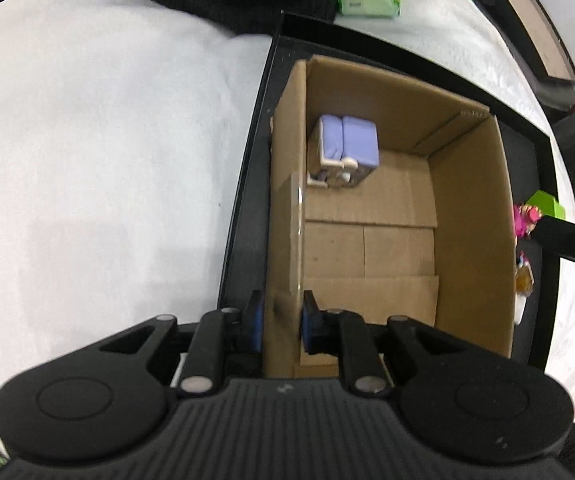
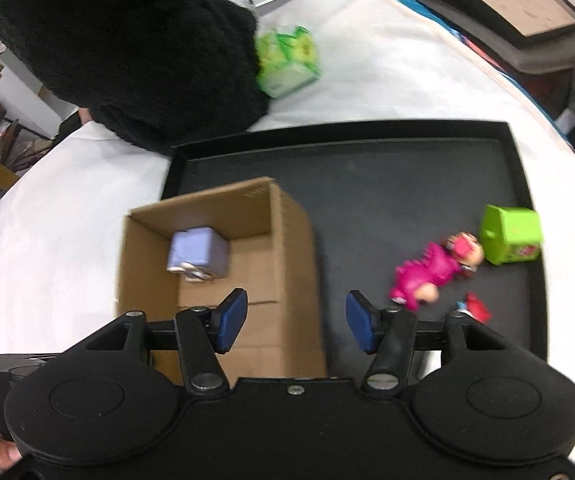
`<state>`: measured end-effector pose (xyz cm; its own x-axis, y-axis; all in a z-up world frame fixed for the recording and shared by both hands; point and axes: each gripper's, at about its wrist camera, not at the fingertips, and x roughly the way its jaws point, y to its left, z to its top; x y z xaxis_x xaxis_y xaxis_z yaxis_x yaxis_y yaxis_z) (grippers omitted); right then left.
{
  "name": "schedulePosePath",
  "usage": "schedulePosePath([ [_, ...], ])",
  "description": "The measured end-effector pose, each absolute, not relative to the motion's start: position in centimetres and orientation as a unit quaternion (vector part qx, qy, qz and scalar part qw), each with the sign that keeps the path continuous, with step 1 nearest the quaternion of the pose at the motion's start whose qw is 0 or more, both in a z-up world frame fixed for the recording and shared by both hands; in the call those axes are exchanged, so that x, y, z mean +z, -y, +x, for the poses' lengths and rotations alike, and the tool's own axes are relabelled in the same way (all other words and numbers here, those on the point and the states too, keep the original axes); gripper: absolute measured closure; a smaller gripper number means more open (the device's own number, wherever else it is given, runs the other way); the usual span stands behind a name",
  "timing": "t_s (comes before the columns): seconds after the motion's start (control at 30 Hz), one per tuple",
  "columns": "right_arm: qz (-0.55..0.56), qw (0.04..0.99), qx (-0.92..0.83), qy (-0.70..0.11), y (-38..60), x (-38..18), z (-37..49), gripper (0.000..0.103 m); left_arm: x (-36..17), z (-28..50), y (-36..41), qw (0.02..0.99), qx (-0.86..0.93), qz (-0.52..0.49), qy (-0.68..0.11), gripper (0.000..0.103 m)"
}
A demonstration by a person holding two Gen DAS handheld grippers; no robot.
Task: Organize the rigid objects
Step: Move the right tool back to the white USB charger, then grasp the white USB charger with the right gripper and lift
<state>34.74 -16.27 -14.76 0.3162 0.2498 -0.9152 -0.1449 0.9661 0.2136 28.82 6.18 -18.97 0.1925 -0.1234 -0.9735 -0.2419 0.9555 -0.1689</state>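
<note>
One purple toy point(image 2: 197, 254) already sits in the brown box point(image 2: 291, 256) on the black tray point(image 2: 407, 168); the pink doll point(image 2: 431, 276), green cube point(image 2: 511, 234) and small red toy point(image 2: 477, 308) still wait on the tray at the right, so most tidying is left; the left gripper point(image 1: 281, 320) has its jaws pinching the box's near wall, and the right gripper point(image 2: 295, 322) has its jaws spread and empty.

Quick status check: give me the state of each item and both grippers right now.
Cardboard box: open-topped, upright in tray.
Purple block toy: inside box.
Pink figure: lying on tray floor.
Green cube: on tray, outside box.
Black tray: on white cloth.
Left gripper: shut on box wall.
Right gripper: open, empty.
</note>
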Motion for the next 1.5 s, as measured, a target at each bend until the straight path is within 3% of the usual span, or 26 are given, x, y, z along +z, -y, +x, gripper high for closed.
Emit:
schedulePosePath([
  [0.67,0.085,0.791,0.048,-0.603,24.8,-20.1,32.3,0.046,-18.4,28.5,-4.8,0.766,0.076,-0.103,-0.630,0.089],
  [0.8,0.083,0.789,0.034,-0.608,25.5,-21.5,32.2,0.027,-18.7,28.5,-4.5,0.763,0.081,-0.094,-0.634,0.089],
  [1.13,0.079,0.780,0.002,-0.621,26.2,-24.6,32.3,0.023,-19.4,28.7,-3.8,0.756,0.094,-0.080,-0.643,0.089],
  [1.33,0.059,0.778,-0.001,-0.625,25.9,-26.0,32.5,0.024,-19.6,28.9,-3.8,0.755,0.101,-0.078,-0.644,0.089],
  [1.4,0.054,0.773,0.004,-0.632,25.8,-26.5,32.5,0.039,-19.6,28.9,-3.7,0.756,0.102,-0.073,-0.642,0.089],
  [1.5,0.059,0.778,0.007,-0.626,25.9,-26.2,32.3,0.042,-19.6,28.8,-3.5,0.757,0.105,-0.069,-0.641,0.089],
])
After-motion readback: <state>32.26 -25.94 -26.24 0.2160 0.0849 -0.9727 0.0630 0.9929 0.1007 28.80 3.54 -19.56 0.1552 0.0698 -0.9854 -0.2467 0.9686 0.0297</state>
